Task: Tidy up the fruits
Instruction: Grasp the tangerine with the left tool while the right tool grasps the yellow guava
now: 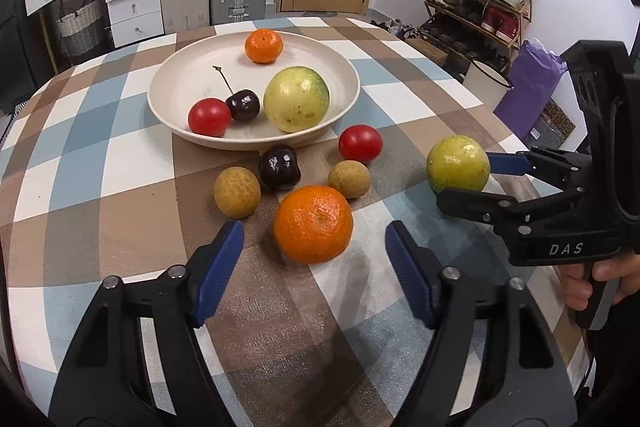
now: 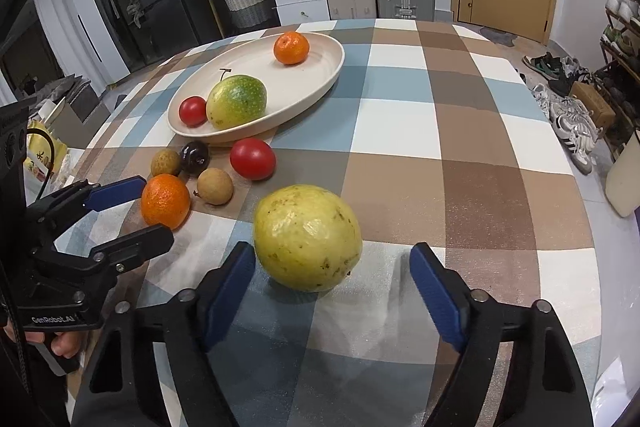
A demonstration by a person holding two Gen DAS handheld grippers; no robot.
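Both tools are spread: left tool (image 1: 314, 255) around the orange (image 1: 313, 223), right tool (image 2: 334, 281) around the guava (image 2: 307, 237). Each is best centred before squeezing, then carried to the plate (image 1: 176, 75).

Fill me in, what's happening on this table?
A person holds a claw in each hand, sorting fruit into a cream oval plate. The left claw is open, straddling a large orange tangerine on the checked tablecloth. The right claw is open around a yellow-green guava, not yet gripping. The plate already holds a small tangerine, a cherry, a red tomato and another guava.
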